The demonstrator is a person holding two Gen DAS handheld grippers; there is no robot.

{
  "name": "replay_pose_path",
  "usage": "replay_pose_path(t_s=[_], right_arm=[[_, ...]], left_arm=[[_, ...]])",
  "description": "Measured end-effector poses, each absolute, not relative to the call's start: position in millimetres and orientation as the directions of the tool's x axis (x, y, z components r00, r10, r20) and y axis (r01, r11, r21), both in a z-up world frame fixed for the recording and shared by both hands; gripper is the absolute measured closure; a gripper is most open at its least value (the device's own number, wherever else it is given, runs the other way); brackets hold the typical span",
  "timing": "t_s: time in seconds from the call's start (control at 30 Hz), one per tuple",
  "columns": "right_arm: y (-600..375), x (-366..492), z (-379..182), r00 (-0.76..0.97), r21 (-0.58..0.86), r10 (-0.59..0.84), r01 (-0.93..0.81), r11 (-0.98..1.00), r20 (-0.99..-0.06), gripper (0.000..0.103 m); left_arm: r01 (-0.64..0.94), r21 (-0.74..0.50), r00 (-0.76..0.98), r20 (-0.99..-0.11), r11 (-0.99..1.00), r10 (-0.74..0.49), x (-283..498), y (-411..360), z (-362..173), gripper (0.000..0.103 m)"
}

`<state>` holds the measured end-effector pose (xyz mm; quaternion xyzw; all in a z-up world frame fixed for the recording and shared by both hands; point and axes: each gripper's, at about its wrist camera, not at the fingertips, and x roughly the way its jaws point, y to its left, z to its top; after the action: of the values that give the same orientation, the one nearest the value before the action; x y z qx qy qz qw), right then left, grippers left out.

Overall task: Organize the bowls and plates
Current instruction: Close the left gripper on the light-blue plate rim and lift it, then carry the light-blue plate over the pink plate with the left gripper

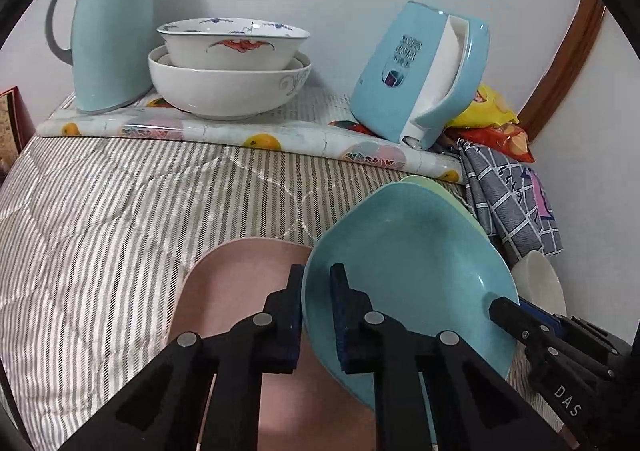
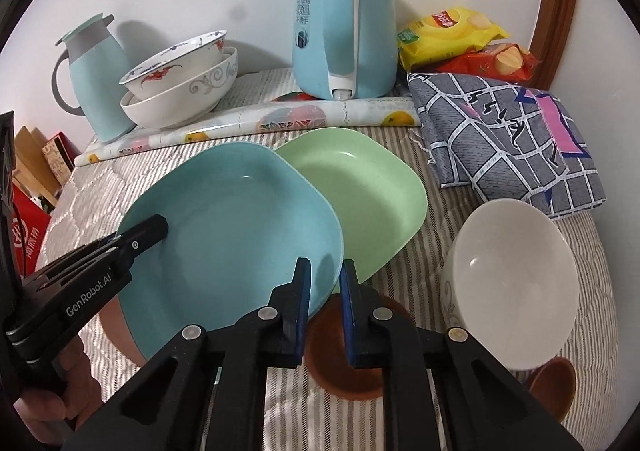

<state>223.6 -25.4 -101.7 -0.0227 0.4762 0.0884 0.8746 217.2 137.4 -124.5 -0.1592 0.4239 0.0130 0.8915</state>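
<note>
A blue plate (image 1: 408, 263) is tilted, its rim between the fingers of my left gripper (image 1: 316, 283), which is shut on it. It lies over a pink plate (image 1: 236, 283) and overlaps a green plate (image 2: 356, 187). The blue plate also shows in the right wrist view (image 2: 236, 227). My right gripper (image 2: 326, 271) is slightly open at the blue plate's near right rim, apart from it. A white bowl (image 2: 516, 287) lies on its side at the right. Two white bowls (image 1: 228, 63) are stacked at the back.
A light-blue thermos jug (image 1: 112, 23) and a blue kettle (image 2: 344, 23) stand at the back by the wall. A folded checked cloth (image 2: 508, 139) and snack bags (image 2: 452, 31) lie at the right. A brown dish (image 2: 340, 355) lies under my right gripper.
</note>
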Motion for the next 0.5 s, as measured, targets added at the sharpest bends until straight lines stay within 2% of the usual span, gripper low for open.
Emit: replay_pose_path(t_s=[0.5], right_arm=[[-16, 194, -73, 0.58, 0.032, 0.143, -0.197, 0.98, -0.802, 0.09]], left_arm=[[-0.174, -0.278, 0.673, -0.734, 0.945, -0.092, 183, 147, -101, 0.09]])
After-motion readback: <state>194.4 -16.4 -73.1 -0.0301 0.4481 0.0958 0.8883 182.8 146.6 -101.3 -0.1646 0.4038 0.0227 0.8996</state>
